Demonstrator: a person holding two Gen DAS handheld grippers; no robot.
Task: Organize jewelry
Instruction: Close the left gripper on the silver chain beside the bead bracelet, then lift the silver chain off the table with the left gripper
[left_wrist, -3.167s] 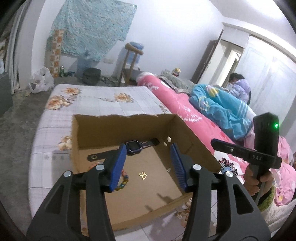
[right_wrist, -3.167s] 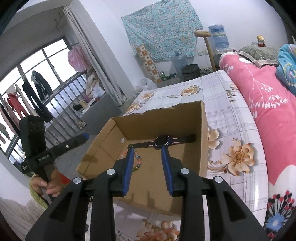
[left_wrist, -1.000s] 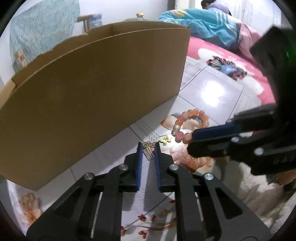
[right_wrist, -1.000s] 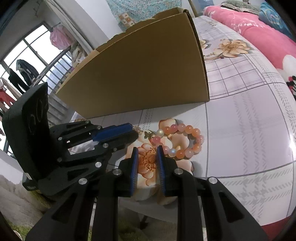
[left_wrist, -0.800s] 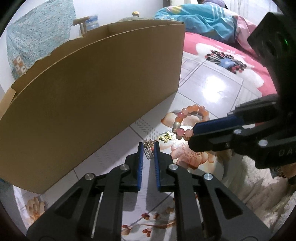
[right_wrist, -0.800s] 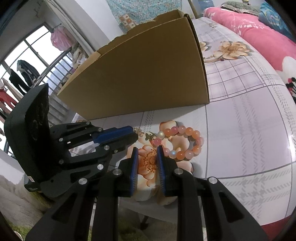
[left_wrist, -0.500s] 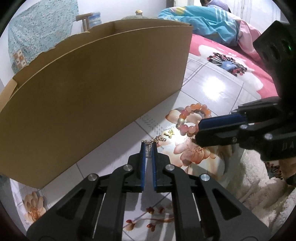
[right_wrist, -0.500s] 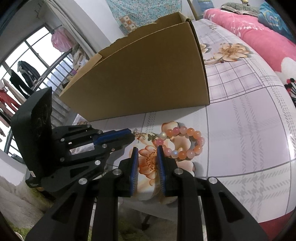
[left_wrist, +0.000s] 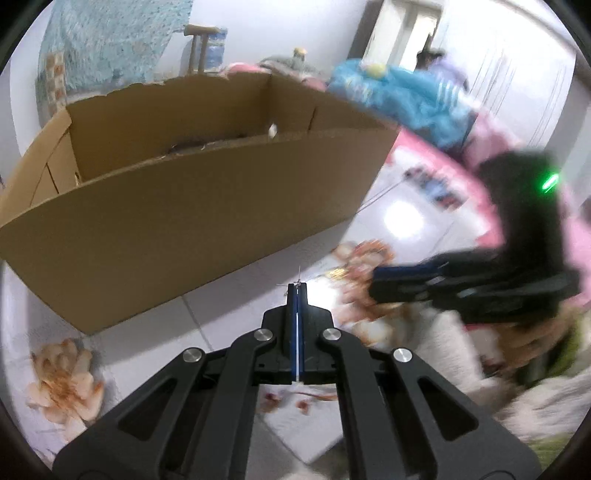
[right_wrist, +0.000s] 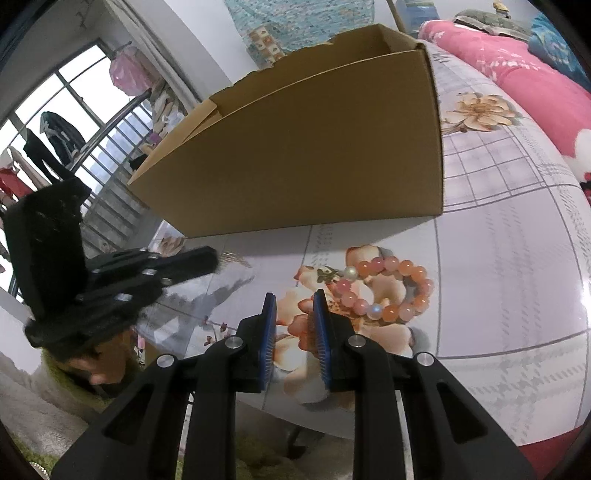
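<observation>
Beside the bead bracelet (right_wrist: 388, 290), right tool (right_wrist: 293, 299) stands slightly spread, empty.

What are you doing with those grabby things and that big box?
A person is tidying jewelry off a flowery table into a cardboard box, using a hand-held tool in each hand. The left tool has just closed its jaws on something thin and metallic in front of the box; it is too small to identify. The right tool hovers, slightly open and empty, beside a pink bead bracelet lying on the table.

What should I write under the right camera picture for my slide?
Right gripper hovers open near a pink bead bracelet beside a cardboard box.
</observation>
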